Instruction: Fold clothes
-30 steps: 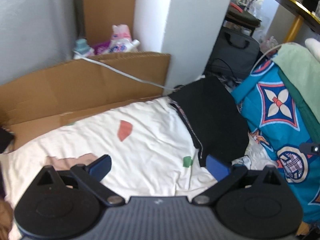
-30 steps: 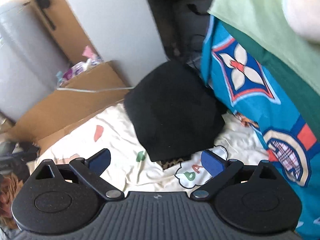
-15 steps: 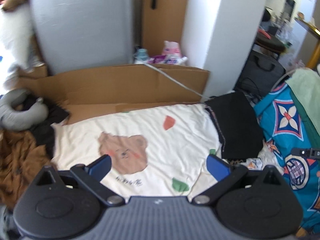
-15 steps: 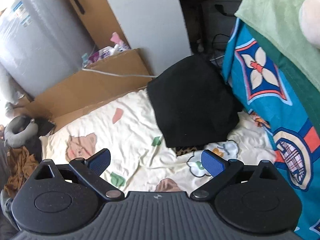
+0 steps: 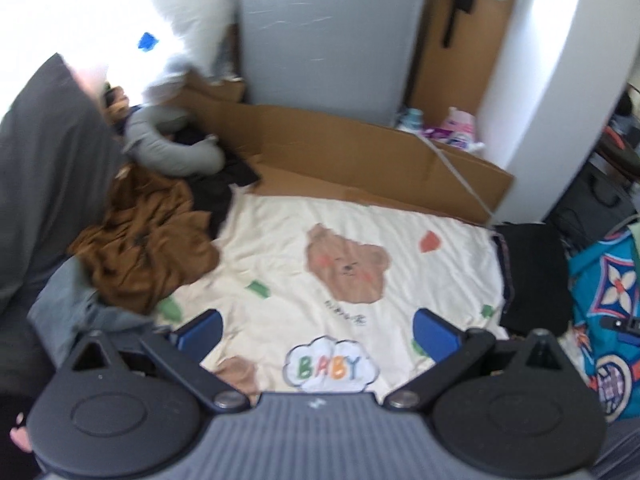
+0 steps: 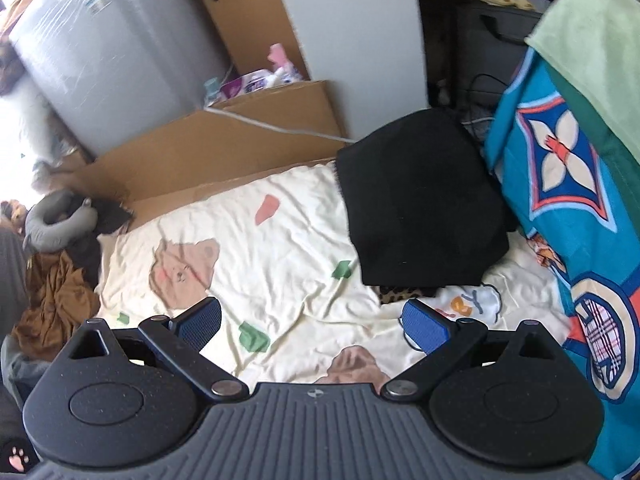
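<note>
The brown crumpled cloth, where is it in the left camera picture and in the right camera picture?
Left wrist view: the brown crumpled cloth lies at the left, off the left edge of the cream bear sheet.
Right wrist view: the same cloth shows at the far left edge, below the grey neck pillow.
Shared landmark: the bear face printed on the sheet.
</note>
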